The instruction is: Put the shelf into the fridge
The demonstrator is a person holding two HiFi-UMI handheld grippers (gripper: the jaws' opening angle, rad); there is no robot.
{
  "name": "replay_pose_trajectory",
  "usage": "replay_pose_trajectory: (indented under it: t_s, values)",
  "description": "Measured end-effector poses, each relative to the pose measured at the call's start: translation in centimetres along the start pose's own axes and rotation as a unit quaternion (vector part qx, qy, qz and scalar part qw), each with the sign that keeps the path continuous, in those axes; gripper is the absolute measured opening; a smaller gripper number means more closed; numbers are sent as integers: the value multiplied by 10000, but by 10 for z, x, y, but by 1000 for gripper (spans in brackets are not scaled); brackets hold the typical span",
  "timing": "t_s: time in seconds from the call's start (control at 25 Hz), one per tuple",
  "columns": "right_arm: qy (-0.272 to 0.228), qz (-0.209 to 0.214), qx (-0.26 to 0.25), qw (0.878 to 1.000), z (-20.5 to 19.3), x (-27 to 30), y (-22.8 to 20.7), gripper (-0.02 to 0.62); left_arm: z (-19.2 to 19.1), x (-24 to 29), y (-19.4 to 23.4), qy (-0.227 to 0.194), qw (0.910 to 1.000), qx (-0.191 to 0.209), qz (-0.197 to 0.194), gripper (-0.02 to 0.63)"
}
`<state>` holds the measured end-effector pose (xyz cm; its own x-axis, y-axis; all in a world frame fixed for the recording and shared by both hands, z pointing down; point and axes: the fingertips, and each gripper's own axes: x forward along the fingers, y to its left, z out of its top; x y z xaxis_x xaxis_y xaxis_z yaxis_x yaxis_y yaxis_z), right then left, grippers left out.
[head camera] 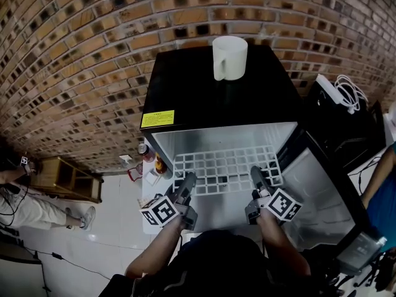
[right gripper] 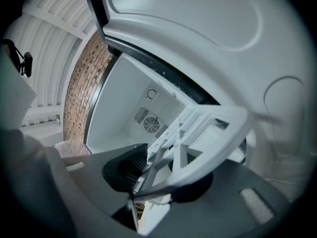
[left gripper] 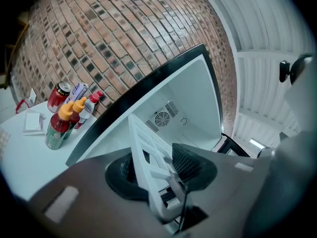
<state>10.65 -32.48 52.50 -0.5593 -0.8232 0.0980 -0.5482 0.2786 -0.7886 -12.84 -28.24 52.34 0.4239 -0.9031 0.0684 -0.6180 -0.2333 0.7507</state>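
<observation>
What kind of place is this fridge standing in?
Probably a makeshift kitchen corner in a workshop-like room: a bare brick wall, a small black fridge and a white table with sauce bottles.

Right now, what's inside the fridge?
The shelf, partly in, gripped by left gripper and right gripper; a fan vent on the back wall. Below the shelf is mostly hidden.

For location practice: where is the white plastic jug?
Head view: the white plastic jug stands on the black fridge's top, at its back, by the brick wall.

White jug [head camera: 229,57] atop black fridge [head camera: 192,98]
</observation>
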Motion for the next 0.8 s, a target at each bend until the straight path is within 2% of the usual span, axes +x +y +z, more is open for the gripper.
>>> replay_pose_trajectory:
  t_s: [0.16, 0.28, 0.4, 0.6, 0.8]
  values:
    - [42, 13, 44, 10000, -1, 1, 0, 144, 3, -1, 0, -68, 9999, 93, 22, 138]
    - [-23, 15, 34, 10000, 2, 5, -2, 144, 4, 5, 6, -132, 9999, 8, 6, 135]
    - [-85, -148, -28, 9999, 3, 5, -3, 146, 2, 5, 6, -107, 9998, -135, 77, 134]
    - [-344, -562, -129, 9977, 4, 3, -4, 144, 1, 2, 7, -291, 9990, -249, 242, 132]
    - [-473, -727, -193, 9960, 7, 7, -1, 149, 6, 2, 6, -495, 9978, -347, 260, 126]
